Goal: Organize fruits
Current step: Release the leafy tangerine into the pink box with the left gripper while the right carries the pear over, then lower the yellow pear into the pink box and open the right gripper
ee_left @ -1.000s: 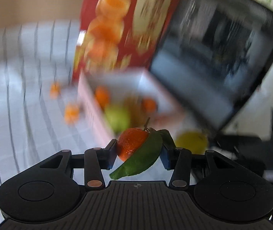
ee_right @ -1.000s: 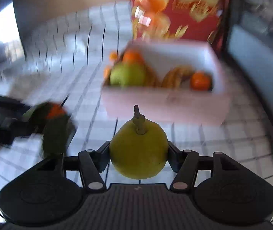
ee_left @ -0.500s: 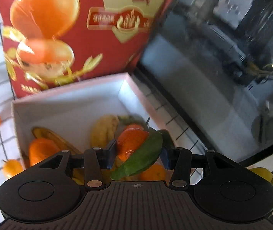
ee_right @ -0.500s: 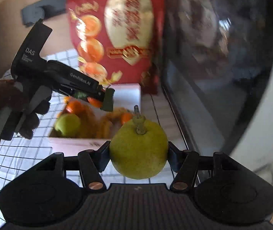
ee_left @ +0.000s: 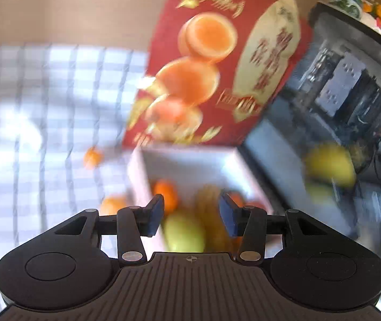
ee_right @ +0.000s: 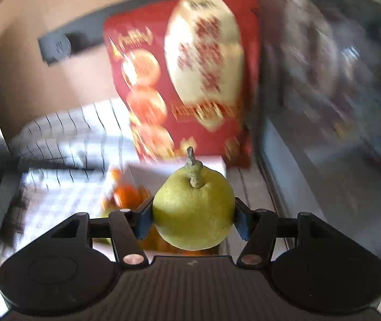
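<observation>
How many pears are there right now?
2. A yellow-green pear is clamped in the right gripper, stem up. A green pear lies in the white box beside an orange. More may be hidden.

White checked tablecloth (ee_left: 29, 139) with dark grid lines covers the table. Dark glass-fronted appliance (ee_left: 351, 93) stands at right, beige wall (ee_left: 70, 8) behind.

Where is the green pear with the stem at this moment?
In the right wrist view the green pear sits at centre, clamped between the pads of the right claw, stem up, in front of the white box and the red lid.
</observation>
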Demonstrator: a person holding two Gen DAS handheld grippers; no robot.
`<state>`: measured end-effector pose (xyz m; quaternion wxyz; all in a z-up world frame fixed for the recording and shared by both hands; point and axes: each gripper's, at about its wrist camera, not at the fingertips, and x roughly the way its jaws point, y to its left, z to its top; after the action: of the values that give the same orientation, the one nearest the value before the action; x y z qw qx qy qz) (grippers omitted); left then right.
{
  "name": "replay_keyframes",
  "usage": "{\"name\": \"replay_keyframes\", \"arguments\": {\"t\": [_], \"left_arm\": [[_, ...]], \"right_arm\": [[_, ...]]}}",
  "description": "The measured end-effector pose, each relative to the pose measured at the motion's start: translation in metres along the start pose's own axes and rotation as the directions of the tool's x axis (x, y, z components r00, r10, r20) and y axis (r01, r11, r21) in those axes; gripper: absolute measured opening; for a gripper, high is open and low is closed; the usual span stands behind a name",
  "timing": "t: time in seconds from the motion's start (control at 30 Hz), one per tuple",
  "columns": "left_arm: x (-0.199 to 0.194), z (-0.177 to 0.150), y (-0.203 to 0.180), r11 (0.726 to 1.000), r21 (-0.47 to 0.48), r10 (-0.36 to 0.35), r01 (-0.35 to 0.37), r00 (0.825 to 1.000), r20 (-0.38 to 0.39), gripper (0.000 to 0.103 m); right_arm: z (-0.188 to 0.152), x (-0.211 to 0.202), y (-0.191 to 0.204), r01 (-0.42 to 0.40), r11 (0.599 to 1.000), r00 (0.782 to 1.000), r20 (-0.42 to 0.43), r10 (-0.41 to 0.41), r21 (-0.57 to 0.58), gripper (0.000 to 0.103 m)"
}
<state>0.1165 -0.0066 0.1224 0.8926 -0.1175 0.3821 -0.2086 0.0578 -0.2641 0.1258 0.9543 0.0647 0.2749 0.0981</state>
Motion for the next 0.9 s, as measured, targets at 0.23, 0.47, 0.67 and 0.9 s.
{"name": "replay_keyframes", "arguments": {"t": [0.23,0.47,0.67,0.9], "left_arm": [[-0.027,-0.075,0.013,0.998,-0.052,0.038,-0.044,0.993,-0.110,0.050],[-0.067,-0.106,0.057,0.975,-0.172,0.128,-0.142,0.988,-0.092,0.050],[-0.071,-0.121,0.084,0.952,-0.250,0.155,-0.177,0.982,-0.104,0.050],[-0.050,-0.122,0.085,0.961,-0.219,0.137,-0.168,0.979,-0.147,0.050]], "right_arm": [[0.034,0.130,0.017,-0.109,0.991,0.976,-0.179,0.121,0.078,0.060],[0.018,0.204,0.014,-0.041,0.994,0.948,-0.309,0.070,0.100,0.060],[0.010,0.228,0.019,0.002,0.997,0.932,-0.362,0.026,0.077,0.060],[0.009,0.218,0.014,-0.012,0.992,0.942,-0.330,0.054,0.129,0.061]]}}
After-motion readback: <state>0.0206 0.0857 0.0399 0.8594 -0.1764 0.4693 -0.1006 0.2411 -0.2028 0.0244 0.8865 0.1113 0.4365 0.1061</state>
